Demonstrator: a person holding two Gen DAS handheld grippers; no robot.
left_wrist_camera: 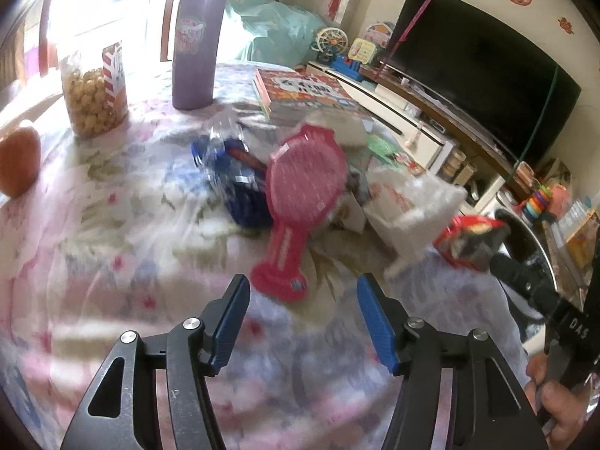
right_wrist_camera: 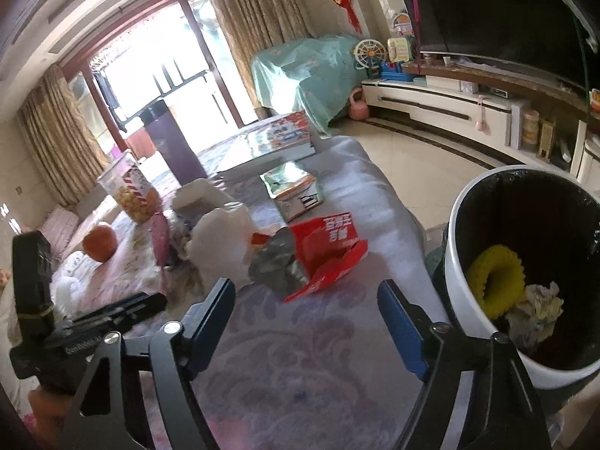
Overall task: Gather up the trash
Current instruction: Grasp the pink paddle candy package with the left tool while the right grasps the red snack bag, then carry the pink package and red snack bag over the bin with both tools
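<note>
My left gripper (left_wrist_camera: 304, 288) stands open over the flowered tablecloth, with nothing between its blue pads. Just beyond it lies a pink hairbrush (left_wrist_camera: 303, 191), resting on a crumpled blue wrapper (left_wrist_camera: 232, 180). A white plastic bag (left_wrist_camera: 420, 202) and a torn red snack bag (left_wrist_camera: 468, 240) lie to the right. My right gripper (right_wrist_camera: 305, 288) is also open and empty, a little short of the red snack bag (right_wrist_camera: 318, 255) with its foil lining showing. The white trash bin (right_wrist_camera: 461, 262) stands off the table's right edge, holding a yellow ring (right_wrist_camera: 495, 285) and crumpled paper (right_wrist_camera: 536, 307).
At the back of the table stand a purple thermos (left_wrist_camera: 198, 41), a snack jar (left_wrist_camera: 93, 93), an orange (left_wrist_camera: 18, 161) and a book (left_wrist_camera: 303, 90). A green packet (right_wrist_camera: 296, 187) lies behind the red bag. A TV cabinet (right_wrist_camera: 450, 108) lines the right wall.
</note>
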